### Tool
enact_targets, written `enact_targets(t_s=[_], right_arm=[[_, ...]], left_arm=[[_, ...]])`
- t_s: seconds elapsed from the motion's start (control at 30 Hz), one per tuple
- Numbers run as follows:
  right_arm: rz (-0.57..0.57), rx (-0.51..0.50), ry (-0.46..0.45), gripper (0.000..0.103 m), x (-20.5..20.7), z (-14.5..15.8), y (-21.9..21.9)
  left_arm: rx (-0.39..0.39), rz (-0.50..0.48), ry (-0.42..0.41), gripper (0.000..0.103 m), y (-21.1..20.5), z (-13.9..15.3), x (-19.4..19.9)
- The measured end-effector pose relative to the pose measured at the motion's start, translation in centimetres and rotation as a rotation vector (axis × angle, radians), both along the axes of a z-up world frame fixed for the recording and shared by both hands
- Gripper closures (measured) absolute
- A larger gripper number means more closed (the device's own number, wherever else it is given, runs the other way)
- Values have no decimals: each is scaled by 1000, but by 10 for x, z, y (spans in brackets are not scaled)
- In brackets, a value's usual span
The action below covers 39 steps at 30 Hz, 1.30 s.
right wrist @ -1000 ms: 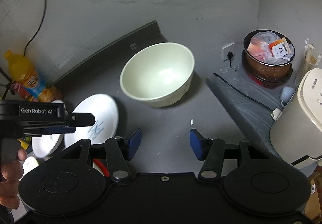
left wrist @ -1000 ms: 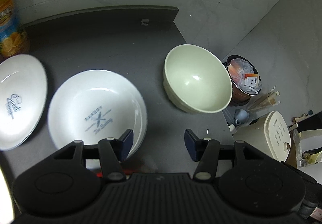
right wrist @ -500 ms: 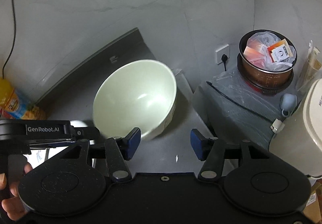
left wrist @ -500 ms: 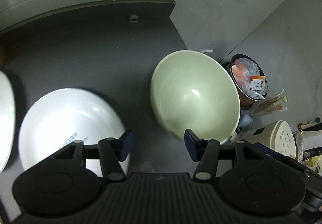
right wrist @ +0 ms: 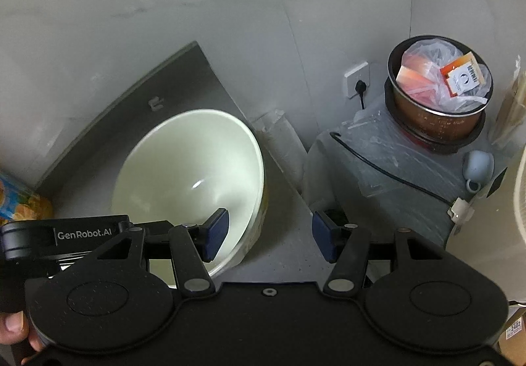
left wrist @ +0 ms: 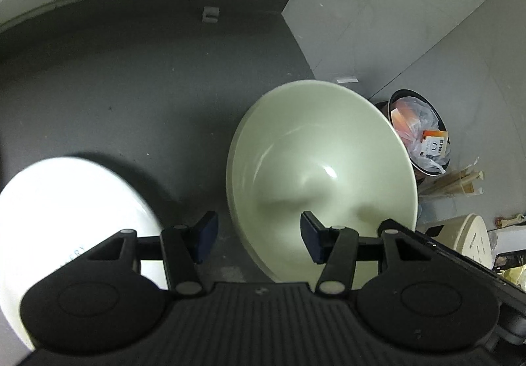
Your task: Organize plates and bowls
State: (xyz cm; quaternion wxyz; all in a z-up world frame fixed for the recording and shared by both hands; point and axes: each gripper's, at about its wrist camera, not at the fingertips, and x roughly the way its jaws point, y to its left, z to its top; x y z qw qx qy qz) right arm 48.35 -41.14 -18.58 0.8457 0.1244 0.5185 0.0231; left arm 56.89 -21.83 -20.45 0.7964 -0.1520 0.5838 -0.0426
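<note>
Both claws are spread wide and gripping nothing: the left claw [left wrist: 258, 236] straddles the bowl's near-left rim, the right claw [right wrist: 269, 236] its right rim. The bowl [left wrist: 322, 175] is big, pale green, glossy and empty, sitting at the dark surface [left wrist: 131, 76] edge, white plate [left wrist: 65, 211] just left.

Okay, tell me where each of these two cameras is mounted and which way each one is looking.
Left wrist view: sits on the left gripper, looks down along its open fingers at the pale green bowl, with a white plate at left.
Right wrist view: sits on the right gripper, looks down past its open fingers at the same bowl; the left gripper and a hand show at left.
Shared: the bowl, the dark counter and the lined bin.
</note>
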Motion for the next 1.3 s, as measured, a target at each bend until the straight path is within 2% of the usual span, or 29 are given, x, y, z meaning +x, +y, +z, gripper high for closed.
enact_targets(t_s=[0.07, 0.1, 0.13, 0.17, 0.23, 0.3, 0.33, 0.43, 0.9, 1.03, 1.3], right_arm=[[5, 0, 11, 47, 3, -6, 2], [9, 0, 17, 48, 4, -9, 3], [15, -1, 26, 51, 6, -13, 4], [23, 0, 39, 57, 8, -17, 4], [25, 7, 57, 61, 12, -24, 5], [41, 12, 68, 73, 14, -28, 8], [57, 22, 67, 86, 14, -28, 11], [97, -30, 39, 86, 9, -22, 21], [93, -24, -32, 86, -21, 6, 25], [97, -23, -48, 86, -32, 16, 28], [108, -21, -102, 86, -54, 43, 34]], left_arm=[[1, 15, -2, 56, -1, -5, 0], [9, 21, 5, 64, -2, -7, 0], [6, 24, 17, 69, -3, -11, 1], [-3, 33, 30, 78, -3, -14, 1], [-18, 62, 44, 83, -1, -19, 1], [-7, 73, 47, 92, -1, -22, 0], [-6, 75, 51, 92, -1, -22, -1], [5, 78, 51, 91, 2, -19, -6], [-19, 75, 9, 92, 9, 15, -39], [2, 73, -17, 91, 10, 32, -52], [-24, 79, -57, 91, 22, 62, -79]])
